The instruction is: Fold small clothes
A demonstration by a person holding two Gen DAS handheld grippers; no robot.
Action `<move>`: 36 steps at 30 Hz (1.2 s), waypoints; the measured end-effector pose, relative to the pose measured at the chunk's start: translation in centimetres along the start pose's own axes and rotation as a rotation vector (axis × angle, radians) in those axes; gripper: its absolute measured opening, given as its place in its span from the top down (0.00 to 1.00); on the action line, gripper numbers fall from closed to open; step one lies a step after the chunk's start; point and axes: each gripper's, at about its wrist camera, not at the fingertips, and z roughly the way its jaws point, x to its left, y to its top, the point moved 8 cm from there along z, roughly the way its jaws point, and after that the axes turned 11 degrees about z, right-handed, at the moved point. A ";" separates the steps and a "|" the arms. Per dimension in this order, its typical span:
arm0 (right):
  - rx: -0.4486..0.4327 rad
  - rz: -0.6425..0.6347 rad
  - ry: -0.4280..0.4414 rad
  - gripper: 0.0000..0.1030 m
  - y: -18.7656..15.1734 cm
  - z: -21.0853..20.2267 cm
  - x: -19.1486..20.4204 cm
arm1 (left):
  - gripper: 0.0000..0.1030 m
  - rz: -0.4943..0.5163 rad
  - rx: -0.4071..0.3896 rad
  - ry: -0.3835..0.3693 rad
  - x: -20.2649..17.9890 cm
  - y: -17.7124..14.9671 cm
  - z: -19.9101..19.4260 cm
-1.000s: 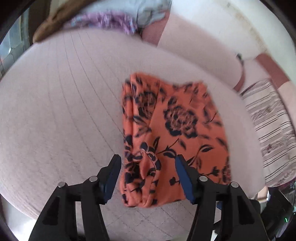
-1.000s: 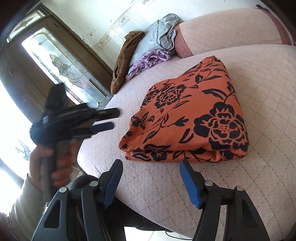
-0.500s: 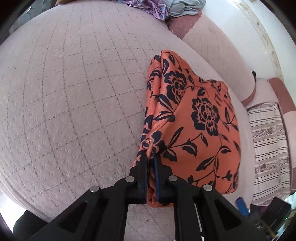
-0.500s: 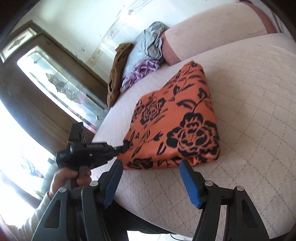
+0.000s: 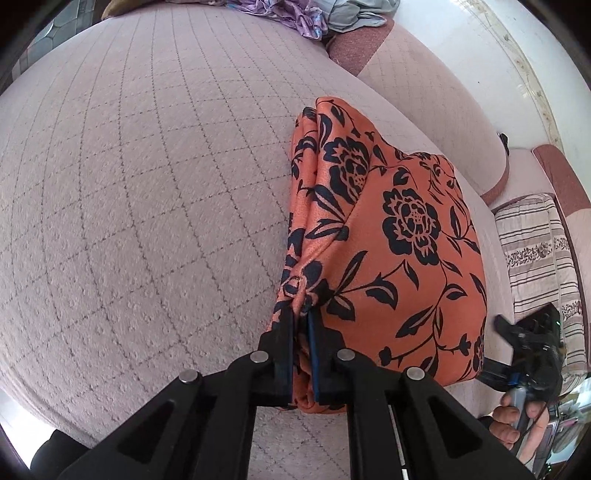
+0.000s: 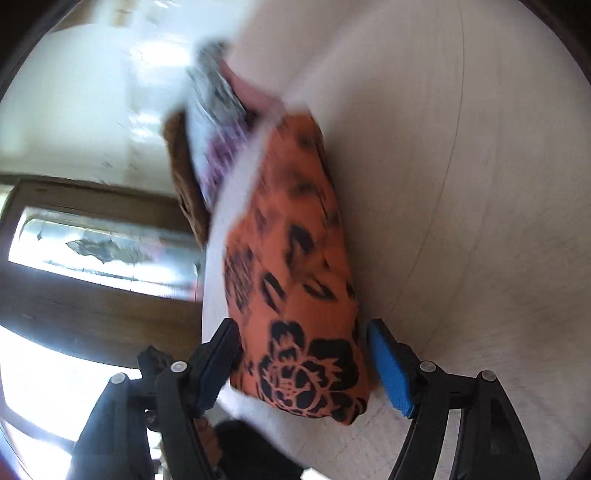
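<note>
While the left gripper (image 5: 302, 325) is clenched on the near left corner of the cloth (image 5: 391, 251), the right gripper (image 6: 303, 362) is released, its jaws standing wide on both sides of the other near corner without pressing it; the right wrist view is blurred, so I cannot tell if a pad touches the fabric. The cloth, orange with black flowers, lies already folded in several layers on the quilted cushion (image 5: 147, 206); in the left view it runs from the fingers at 6 o'clock up toward 1 o'clock, and its left edge is lifted a little where the layers are pinched.

The step in hand seems to be to take both near corners, either for one more fold or to carry the bundle away; I cannot say which. To do it well, the right jaws should go deep enough to catch all layers, not only the top one, and then close firmly; a shallow bite will probably let the lower layers slip and open the fold. After that both hands should rise together at the same height, with light tension between them, so the fabric does not sag or twist. More clothes (image 5: 314, 18) wait at 12 o'clock, well apart.
</note>
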 end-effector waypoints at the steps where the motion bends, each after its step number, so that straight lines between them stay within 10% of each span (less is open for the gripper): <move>1: 0.021 0.013 -0.003 0.39 -0.1 0.8 -0.1 | 0.90 0.003 -0.001 0.002 0.0 0.0 0.0; 3: 0.019 -0.053 -0.086 0.65 -0.4 1.8 0.2 | 0.90 0.002 0.000 0.000 -0.1 0.0 0.1; 6: -0.013 -0.079 -0.172 0.72 -0.7 1.9 -0.4 | 0.90 0.022 -0.015 0.041 -0.8 0.6 -1.4; 12: -0.025 -0.175 -0.245 0.68 -0.7 2.3 0.2 | 0.90 0.235 -0.181 0.077 -7.7 3.6 -6.0; 17: 0.008 -0.129 -0.150 0.45 -0.8 1.9 -0.1 | 0.93 0.220 0.006 0.173 -5.3 3.0 1.5; 22: -0.003 -0.043 0.027 0.38 0.4 -0.6 0.7 | 0.98 0.180 -0.032 0.124 -3.7 2.4 1.7; 26: 0.025 0.053 0.036 0.39 3.6 1.5 -0.4 | 0.98 0.189 -0.042 0.124 -3.6 2.3 1.8; 27: 0.047 0.056 0.023 0.56 3.9 2.4 -0.6 | 0.97 0.187 -0.046 0.120 -3.8 2.3 1.8; 30: -0.007 -0.063 -0.088 0.65 3.3 2.3 0.6 | 0.97 0.179 -0.058 0.100 -3.7 2.3 2.0; 33: -0.059 -0.196 -0.240 0.65 2.7 2.4 0.3 | 0.97 0.176 -0.063 0.090 -3.5 2.1 2.1; 36: -0.011 -0.044 -0.121 0.53 3.9 2.1 -1.0 | 0.97 0.170 -0.063 0.080 -3.2 2.0 1.8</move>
